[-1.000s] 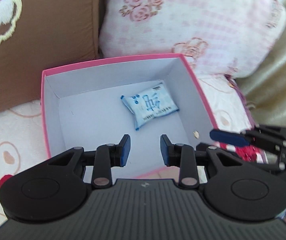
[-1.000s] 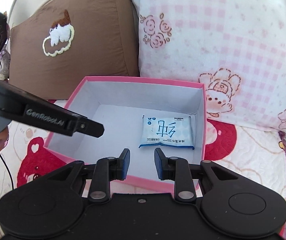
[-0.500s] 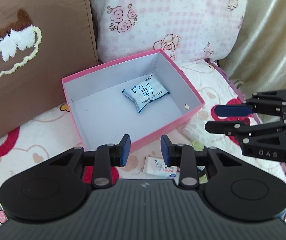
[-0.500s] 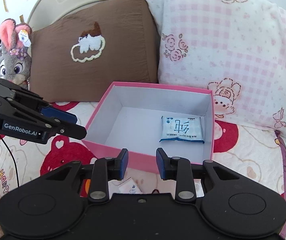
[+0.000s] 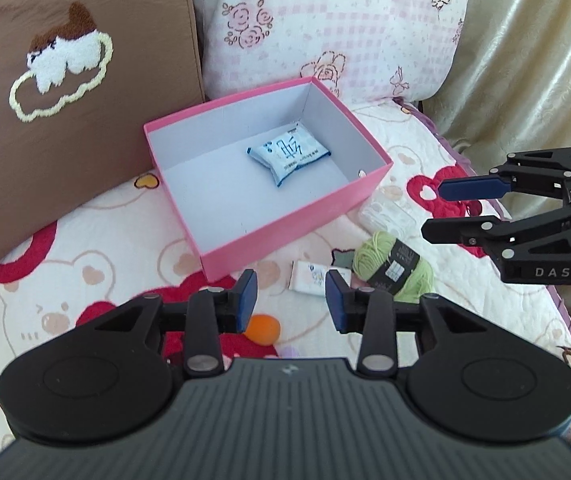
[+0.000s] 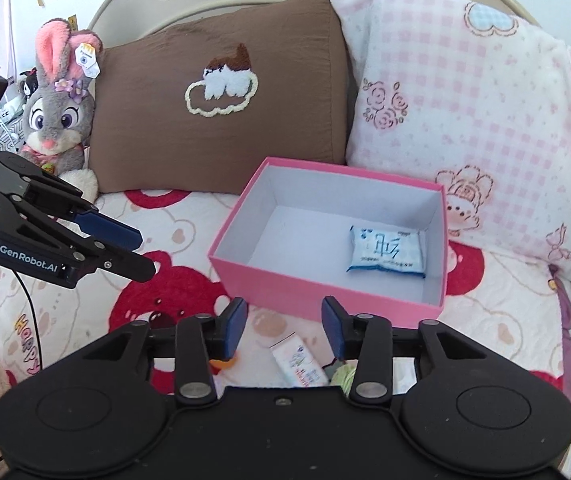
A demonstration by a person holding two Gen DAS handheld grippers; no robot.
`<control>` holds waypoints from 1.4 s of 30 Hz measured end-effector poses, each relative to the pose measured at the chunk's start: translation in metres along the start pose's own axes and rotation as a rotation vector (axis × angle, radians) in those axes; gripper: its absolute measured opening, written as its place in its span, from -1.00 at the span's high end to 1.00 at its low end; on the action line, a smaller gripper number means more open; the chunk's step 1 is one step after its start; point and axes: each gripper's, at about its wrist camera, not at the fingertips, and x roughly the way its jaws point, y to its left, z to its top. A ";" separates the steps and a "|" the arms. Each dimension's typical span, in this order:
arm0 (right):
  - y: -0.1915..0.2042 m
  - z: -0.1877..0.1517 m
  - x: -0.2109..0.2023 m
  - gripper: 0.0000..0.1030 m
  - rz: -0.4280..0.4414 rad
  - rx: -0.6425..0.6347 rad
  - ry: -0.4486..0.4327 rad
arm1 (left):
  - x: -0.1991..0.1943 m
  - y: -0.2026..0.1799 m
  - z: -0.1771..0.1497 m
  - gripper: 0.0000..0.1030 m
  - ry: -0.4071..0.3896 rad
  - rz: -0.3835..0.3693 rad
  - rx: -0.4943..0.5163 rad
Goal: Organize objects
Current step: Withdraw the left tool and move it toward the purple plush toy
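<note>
Both opening, empty grippers (image 5: 290, 296) (image 6: 283, 322) face a rectangular pink cardboard box (image 5: 285, 236) holding perhaps a tissue pack (image 5: 288, 155).

Two tissue packs (image 5: 288, 155) (image 5: 317, 276) (one boxed)

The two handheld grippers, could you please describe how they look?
Both are matte black linkage grippers with silver pivot pins and blue finger pads. The left gripper carries white "GenRobot.AI" lettering on its side and trails a thin black cable; the right gripper is marked "DAS".
</note>
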 end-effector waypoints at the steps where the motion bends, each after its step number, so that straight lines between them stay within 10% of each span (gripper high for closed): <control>1: 0.002 -0.002 0.000 0.05 0.004 0.004 0.008 | 0.000 0.000 -0.004 0.27 0.007 0.000 0.005; 12: 0.015 -0.018 -0.020 -0.09 0.000 0.037 0.004 | -0.012 -0.001 -0.027 0.26 0.039 -0.016 0.016; 21: 0.017 -0.038 -0.011 -0.68 0.011 0.077 0.047 | -0.006 -0.003 -0.047 -0.06 0.073 -0.049 0.006; 42: 0.058 -0.075 0.029 -0.70 0.042 -0.110 0.078 | 0.025 0.023 -0.089 -0.69 0.100 -0.069 -0.067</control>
